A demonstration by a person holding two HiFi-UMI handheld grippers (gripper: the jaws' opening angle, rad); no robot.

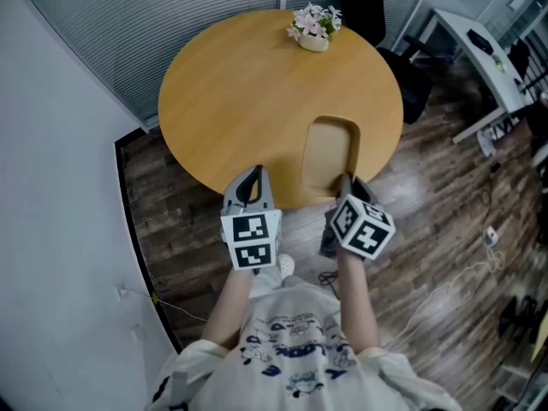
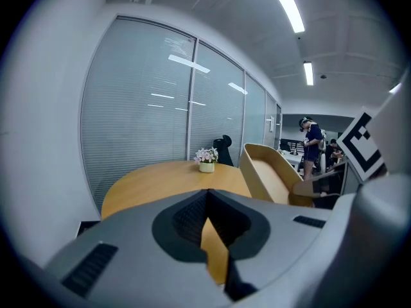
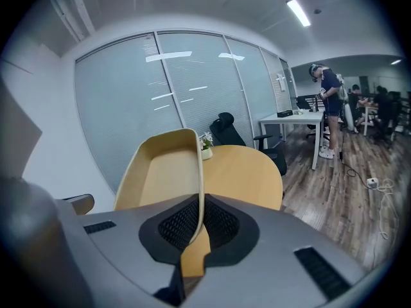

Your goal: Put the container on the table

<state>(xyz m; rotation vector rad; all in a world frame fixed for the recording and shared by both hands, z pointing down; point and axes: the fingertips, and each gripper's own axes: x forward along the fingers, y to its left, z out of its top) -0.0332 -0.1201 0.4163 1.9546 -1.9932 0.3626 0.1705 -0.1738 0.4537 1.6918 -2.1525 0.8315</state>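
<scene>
Clamped on the near rim of the container [image 1: 330, 151] with right tongs [image 1: 344, 182], over the near edge of the table [image 1: 231, 92]. Left tongs [image 1: 250, 176] closed, empty, just beside. Flower pot [image 1: 313, 27] at far edge, well apart.

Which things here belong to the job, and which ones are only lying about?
Job: container; right gripper, shut on the container's near rim; round table.

Lying about: flower pot at the table's far edge; left gripper, shut on nothing; black chair; white desk.
</scene>
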